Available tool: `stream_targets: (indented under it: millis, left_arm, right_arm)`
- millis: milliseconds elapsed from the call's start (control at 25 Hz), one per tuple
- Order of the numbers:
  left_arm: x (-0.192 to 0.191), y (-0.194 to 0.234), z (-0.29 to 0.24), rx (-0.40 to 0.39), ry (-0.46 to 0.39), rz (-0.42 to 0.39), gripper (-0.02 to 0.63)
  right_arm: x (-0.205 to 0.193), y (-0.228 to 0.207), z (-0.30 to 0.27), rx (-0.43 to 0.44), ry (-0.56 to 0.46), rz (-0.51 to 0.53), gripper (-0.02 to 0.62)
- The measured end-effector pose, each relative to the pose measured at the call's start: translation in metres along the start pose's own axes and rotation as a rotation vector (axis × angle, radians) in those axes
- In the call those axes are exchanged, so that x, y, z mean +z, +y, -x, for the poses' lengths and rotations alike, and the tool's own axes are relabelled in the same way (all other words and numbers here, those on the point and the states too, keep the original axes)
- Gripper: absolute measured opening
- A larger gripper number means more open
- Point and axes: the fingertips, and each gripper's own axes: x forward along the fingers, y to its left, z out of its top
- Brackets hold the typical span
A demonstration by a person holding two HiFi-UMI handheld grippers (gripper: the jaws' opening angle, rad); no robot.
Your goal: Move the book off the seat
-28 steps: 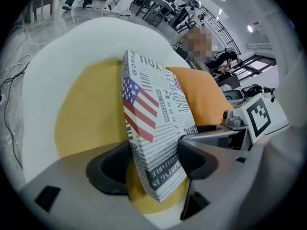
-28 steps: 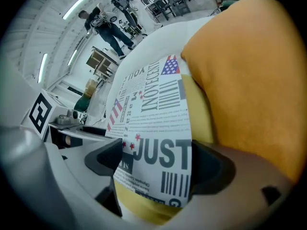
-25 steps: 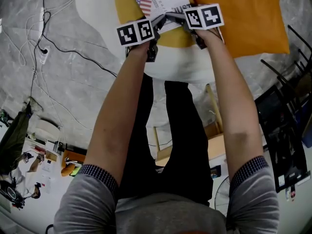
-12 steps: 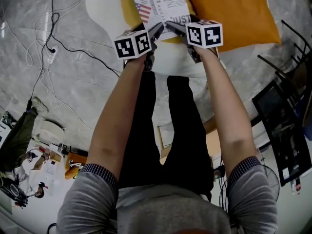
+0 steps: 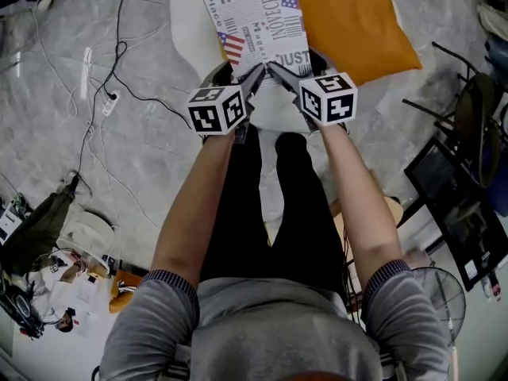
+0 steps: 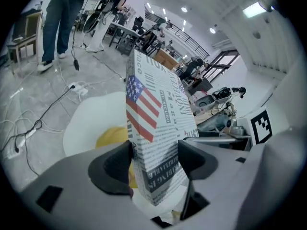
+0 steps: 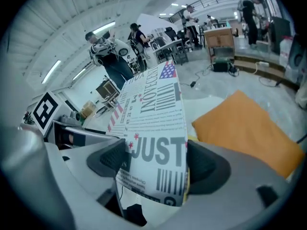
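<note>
The book (image 5: 258, 22) has a newspaper-print cover with a US flag. Both grippers hold it by its near edge, above the white seat (image 5: 190, 6) and the orange cushion (image 5: 349, 18). My left gripper (image 5: 251, 76) is shut on the book's near left corner. In the left gripper view the book (image 6: 156, 128) stands between the left gripper's (image 6: 153, 162) pads. My right gripper (image 5: 279, 71) is shut on the near right corner. In the right gripper view the right gripper's (image 7: 156, 159) pads press the book (image 7: 156, 114) at the word "JUST". A yellow cushion (image 6: 112, 135) shows under the book.
Cables (image 5: 103, 70) and a power strip (image 5: 109, 101) lie on the grey floor at the left. A black rack (image 5: 456, 205) and a fan (image 5: 432, 292) stand at the right. A wooden stool (image 5: 341, 228) is by my legs. People and desks fill the background.
Both grippers have drawn back toward me with the book in them. More of the book and the seat now shows in the head view.
</note>
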Motion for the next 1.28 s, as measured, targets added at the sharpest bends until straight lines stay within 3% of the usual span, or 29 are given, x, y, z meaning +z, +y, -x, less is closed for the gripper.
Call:
stream_targets:
  millis: [280,600,760,960,1280]
  left_arm:
    - [0.07,-0.057,0.086,-0.055,-0.102,-0.129,0.325]
    - [0.115,-0.133,0.182,-0.133,-0.175,-0.283,0.325]
    - [0.129,-0.196,0.224,-0.205,-0.222,-0.411,0.325]
    - [0.152,-0.236,0.271,-0.305,-0.282,-0.497,0.325]
    - [0.113,-0.356,0.35,-0.444,-0.379,-0.686,0.325]
  right_arm:
    - [0.065,0.06,0.078,-0.026,-0.165,0.063,0.407]
    - [0.109,0.122,0.182,-0.08,-0.349,0.06,0.407]
    - [0.123,0.139,0.254,-0.125,-0.477,0.045,0.408]
    - [0.148,0.173,0.312,-0.224,-0.6,0.106,0.407]
    - [0.109,0.201,0.453,-0.319,-0.8,0.13,0.394]
